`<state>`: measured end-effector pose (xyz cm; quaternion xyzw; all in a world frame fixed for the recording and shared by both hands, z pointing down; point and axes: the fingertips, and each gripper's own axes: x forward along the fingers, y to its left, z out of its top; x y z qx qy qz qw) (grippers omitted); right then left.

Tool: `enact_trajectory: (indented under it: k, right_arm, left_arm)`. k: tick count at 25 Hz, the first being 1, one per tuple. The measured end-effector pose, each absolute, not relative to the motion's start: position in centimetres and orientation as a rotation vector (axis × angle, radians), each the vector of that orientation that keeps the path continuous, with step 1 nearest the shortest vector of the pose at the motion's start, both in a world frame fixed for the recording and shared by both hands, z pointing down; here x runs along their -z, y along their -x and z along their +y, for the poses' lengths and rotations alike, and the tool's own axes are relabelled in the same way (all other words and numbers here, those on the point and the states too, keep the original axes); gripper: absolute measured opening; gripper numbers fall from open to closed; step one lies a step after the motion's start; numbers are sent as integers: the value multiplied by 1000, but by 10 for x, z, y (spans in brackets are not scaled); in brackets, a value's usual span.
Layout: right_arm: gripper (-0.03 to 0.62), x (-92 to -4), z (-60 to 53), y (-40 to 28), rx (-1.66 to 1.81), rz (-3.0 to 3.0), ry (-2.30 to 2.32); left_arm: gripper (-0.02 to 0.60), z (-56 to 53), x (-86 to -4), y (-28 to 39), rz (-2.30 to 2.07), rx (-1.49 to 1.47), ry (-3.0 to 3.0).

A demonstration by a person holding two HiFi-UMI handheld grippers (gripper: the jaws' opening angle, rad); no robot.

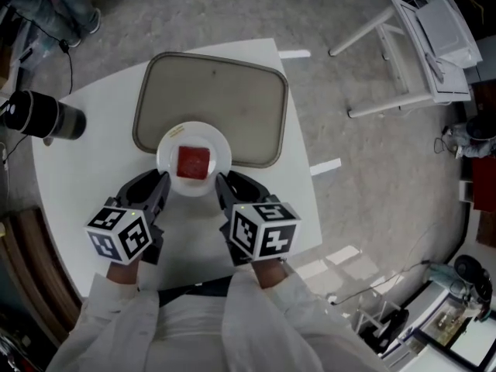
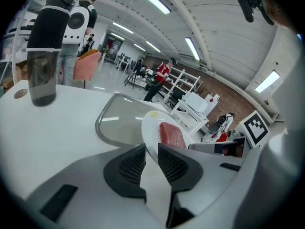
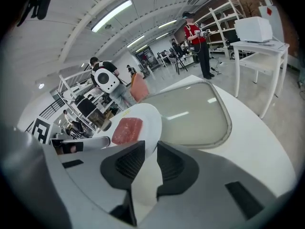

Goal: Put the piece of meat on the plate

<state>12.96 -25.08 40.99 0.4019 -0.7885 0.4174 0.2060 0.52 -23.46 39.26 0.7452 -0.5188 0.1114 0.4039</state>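
Observation:
A square slab of red meat (image 1: 194, 162) lies on a small white round plate (image 1: 167, 155), which sits over the front edge of a grey tray (image 1: 232, 99). My left gripper (image 1: 161, 184) is shut on the plate's left rim, and my right gripper (image 1: 225, 186) is shut on its right rim. In the left gripper view the plate (image 2: 151, 125) runs edge-on between the jaws of that gripper (image 2: 151, 149), with the meat (image 2: 170, 135) just beyond. In the right gripper view the plate (image 3: 147, 118) and meat (image 3: 127, 130) sit likewise at that gripper (image 3: 151, 149).
The tray (image 2: 119, 118) lies on a white table (image 1: 70, 184) and is otherwise bare. A dark cylindrical bottle (image 1: 46, 116) stands near the table's left edge. A white folding table (image 1: 418, 45) stands on the floor at the right. People stand in the background.

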Motion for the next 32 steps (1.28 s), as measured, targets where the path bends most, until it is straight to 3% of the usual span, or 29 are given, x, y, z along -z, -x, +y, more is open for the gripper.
enact_trajectory:
  k: [15, 32]
  right_arm:
    - [87, -429, -344, -136, -1168, -2193, -1126]
    - [87, -446, -378, -140, -1171, -2159, -1142]
  left_arm:
    - [84, -324, -412, -11, -1328, -271, -1878]
    - [84, -349, -430, -19, -1385, -239, -1821]
